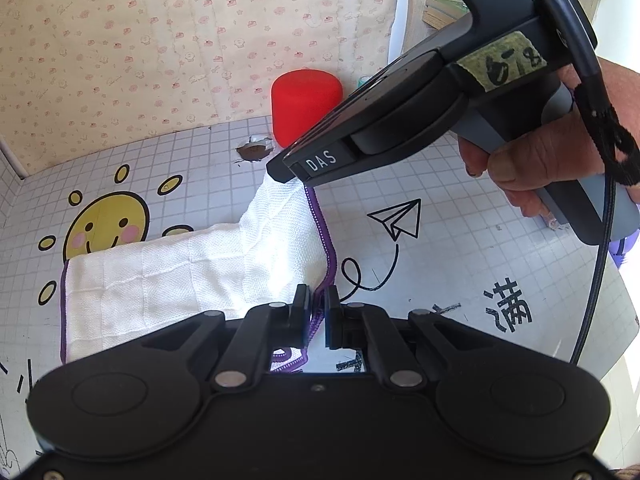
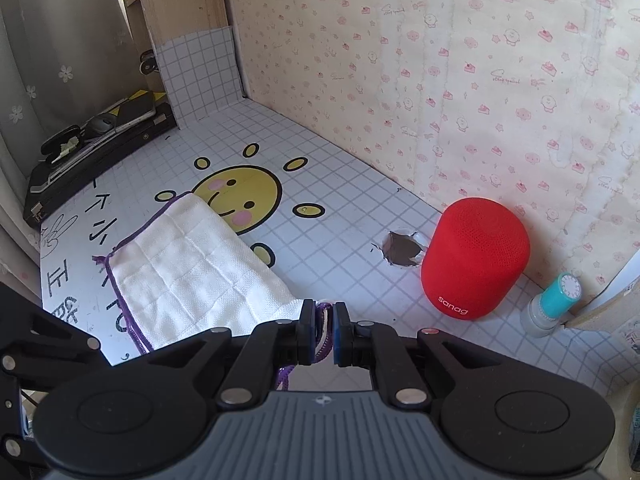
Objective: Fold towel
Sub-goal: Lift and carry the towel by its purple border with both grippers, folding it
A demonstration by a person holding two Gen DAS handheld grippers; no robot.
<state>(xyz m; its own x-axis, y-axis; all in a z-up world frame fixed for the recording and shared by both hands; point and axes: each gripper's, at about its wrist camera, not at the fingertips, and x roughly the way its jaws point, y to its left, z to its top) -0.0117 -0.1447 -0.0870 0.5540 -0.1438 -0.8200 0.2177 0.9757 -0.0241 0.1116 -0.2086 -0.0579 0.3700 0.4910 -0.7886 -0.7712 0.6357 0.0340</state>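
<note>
The left gripper (image 1: 317,312) and the right gripper (image 2: 324,330) each pinch a purple-edged corner of the white towel (image 1: 180,280), raised off the tabletop (image 1: 440,240). The far end lies flat by the sun drawing (image 2: 240,196). The fold looks begun; carrying over and laying down remain.

Left black two-finger gripper (image 1: 317,312) pitched steeply down, jaws nearly together, pads pinching the purple-stitched hem of the white gauze towel (image 1: 200,276). Right black-and-grey two-finger gripper (image 2: 324,328) same attitude, jaws clamped on another bit of that hem, purple stitching bunched between its blue pads (image 2: 341,332). From the left camera the right unit comes in from upper right, nose on a raised towel corner, bare hand (image 1: 536,160) wrapped round its grey handle, thumb forward.
</note>
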